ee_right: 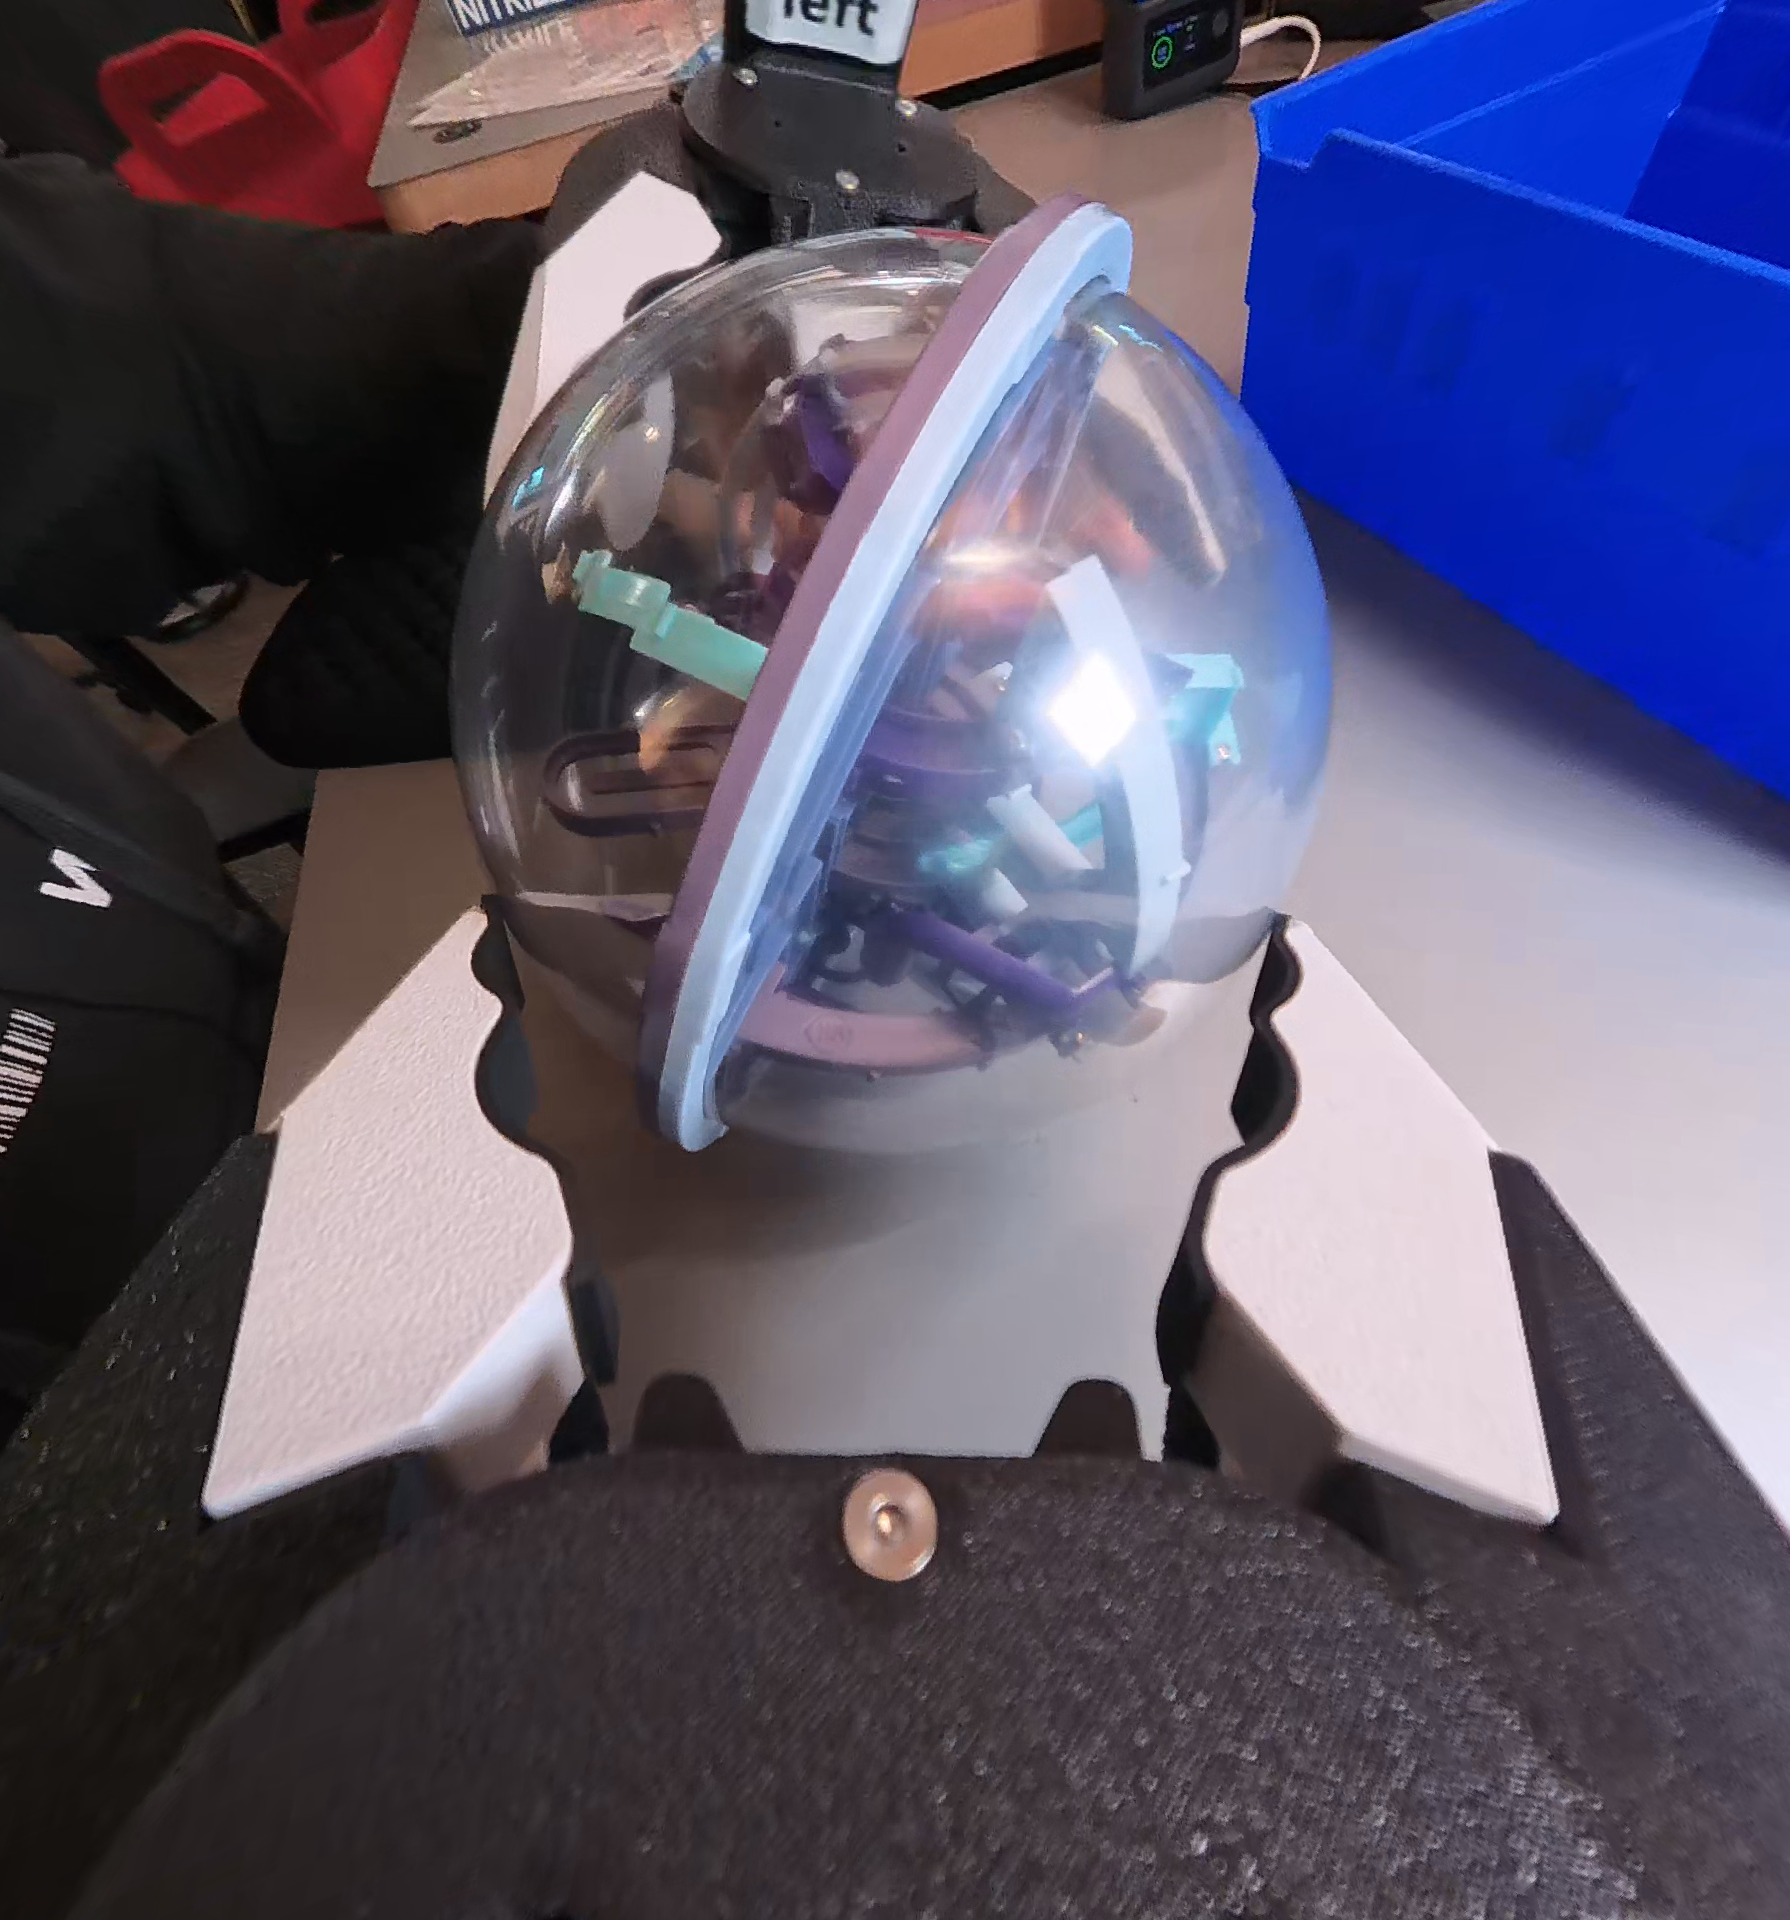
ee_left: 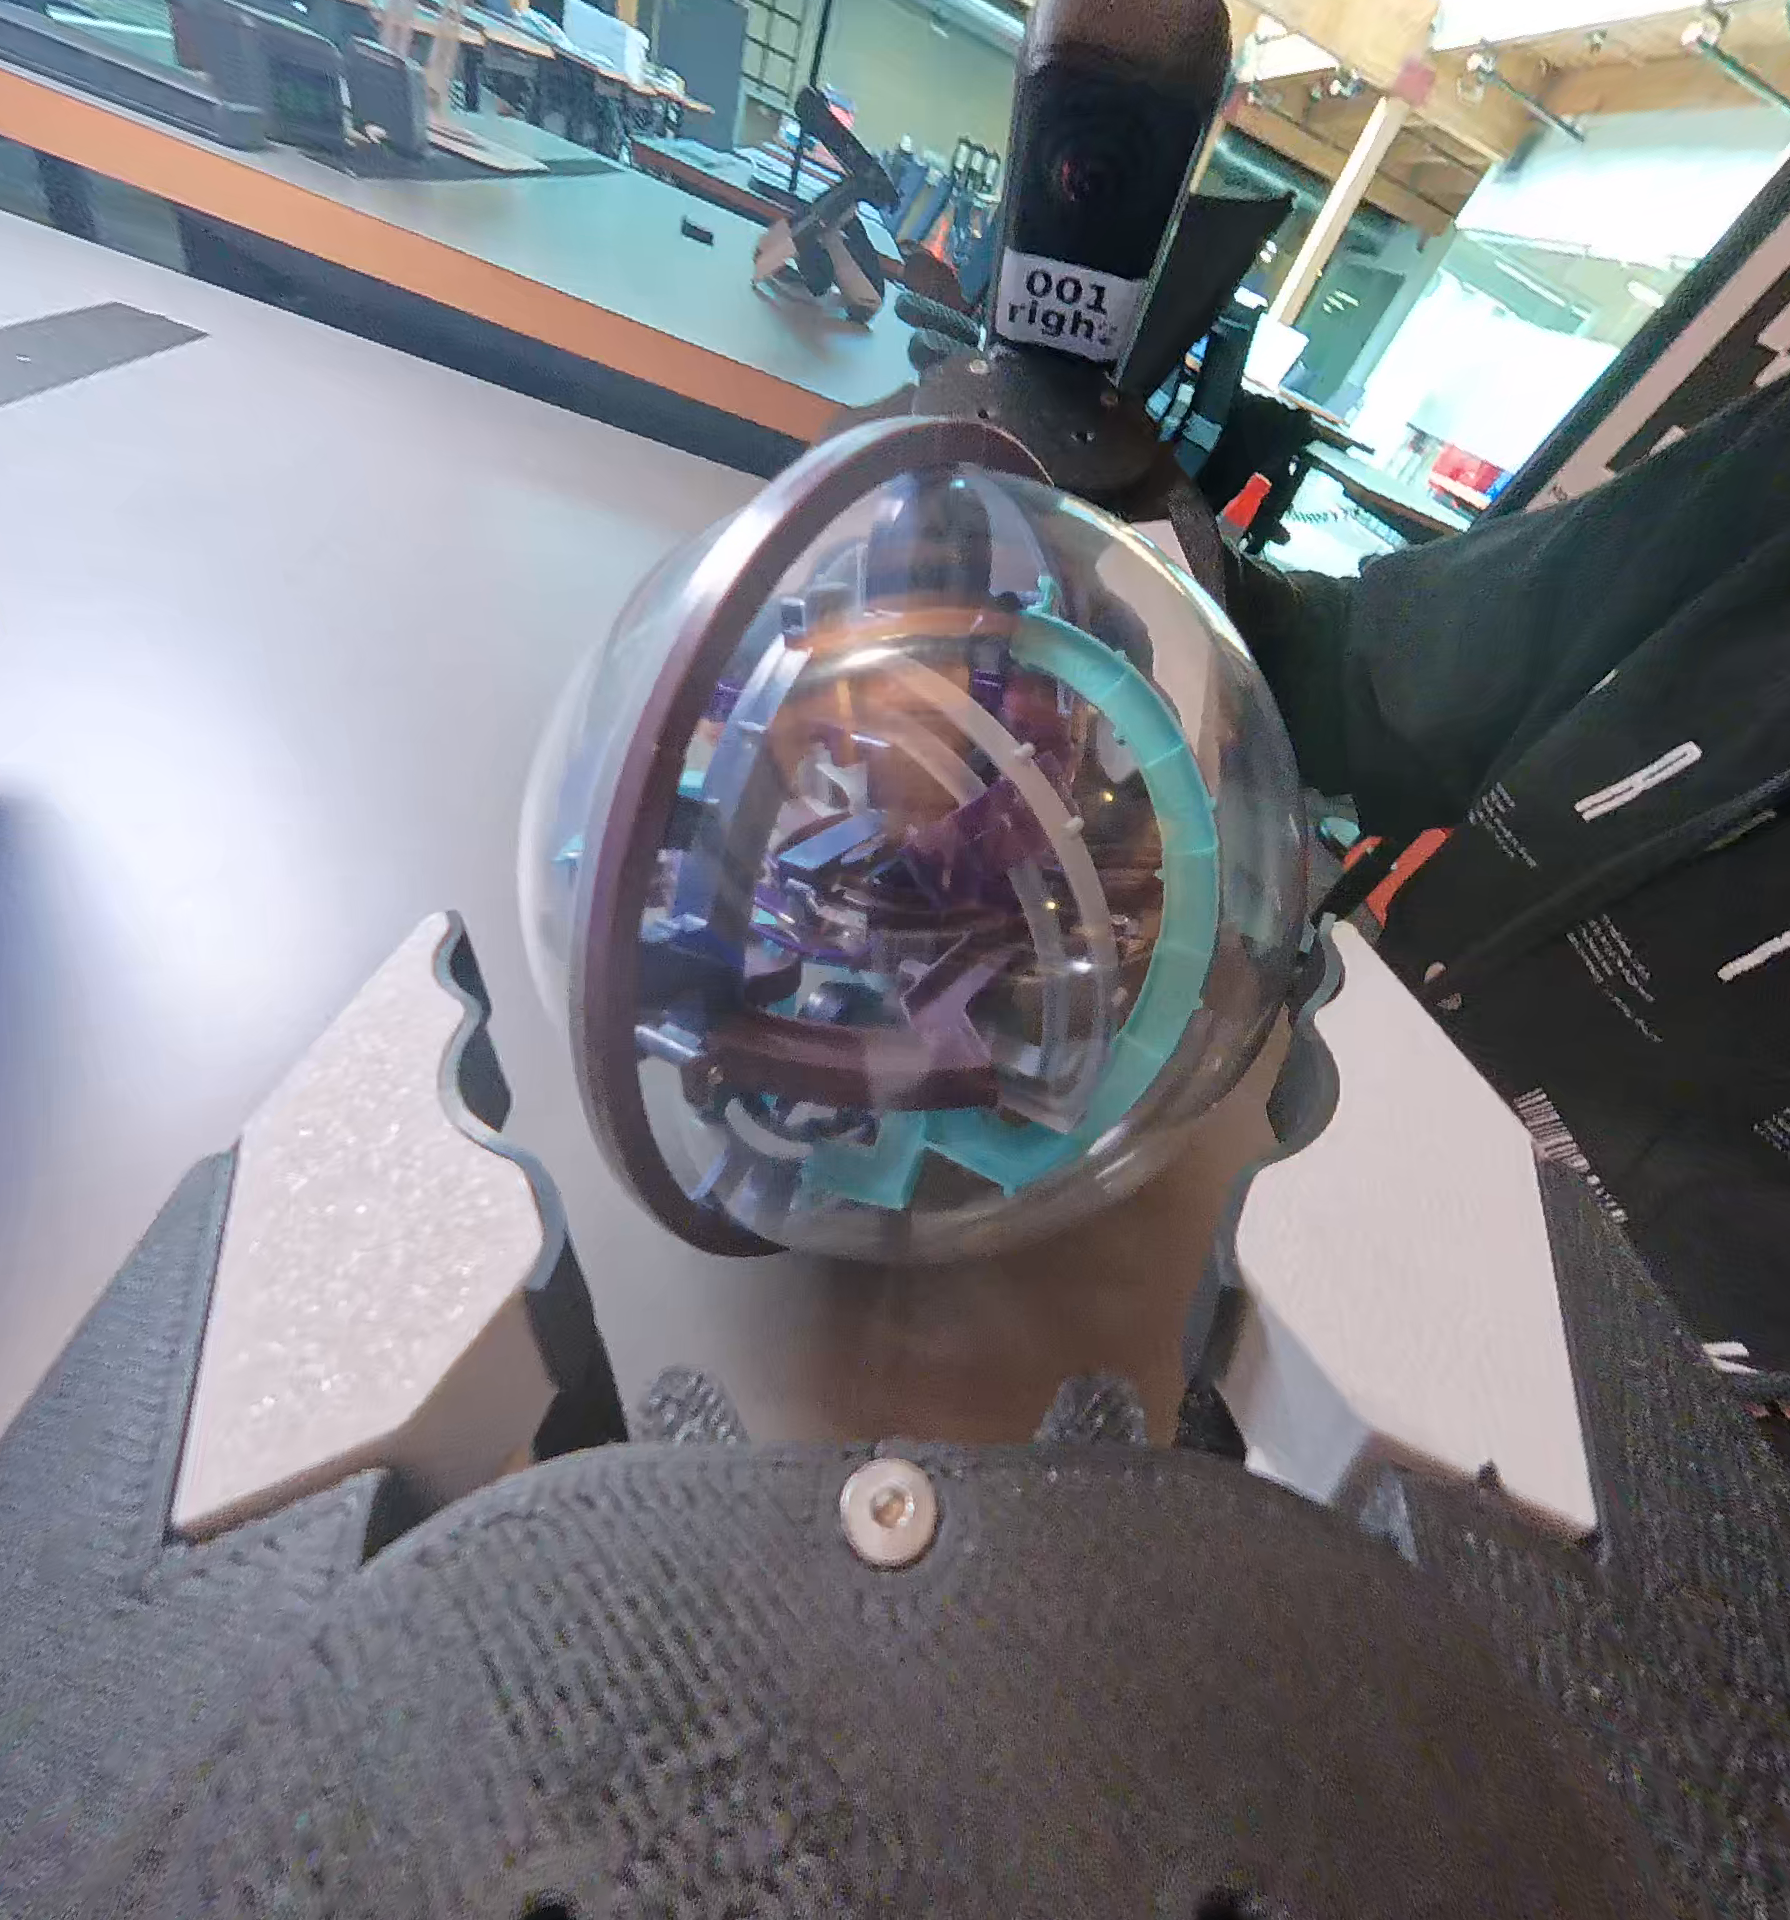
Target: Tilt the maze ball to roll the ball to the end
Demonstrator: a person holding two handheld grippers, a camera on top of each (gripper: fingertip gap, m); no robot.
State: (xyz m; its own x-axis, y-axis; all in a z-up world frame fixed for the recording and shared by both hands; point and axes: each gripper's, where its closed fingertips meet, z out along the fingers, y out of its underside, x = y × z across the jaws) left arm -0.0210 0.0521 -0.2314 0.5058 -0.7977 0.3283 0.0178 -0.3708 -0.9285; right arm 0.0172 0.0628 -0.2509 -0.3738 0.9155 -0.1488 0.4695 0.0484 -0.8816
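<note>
The maze ball [ee_right: 891, 686] fills the room between both tongs, so nothing can pass there. On the right, the blue bin [ee_right: 1556, 416] stands near and blocks this side; the person's dark sleeve [ee_right: 195, 416] closes the other. The grey tabletop [ee_left: 247, 623] beyond the left tongs [ee_left: 891, 935] lies open.

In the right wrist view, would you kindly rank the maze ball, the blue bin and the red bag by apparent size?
1. Maze ball, though nearest the camera.
2. Blue bin, cropped by the frame, so its ranking against the ball is unsure.
3. Red bag, far off.
</note>
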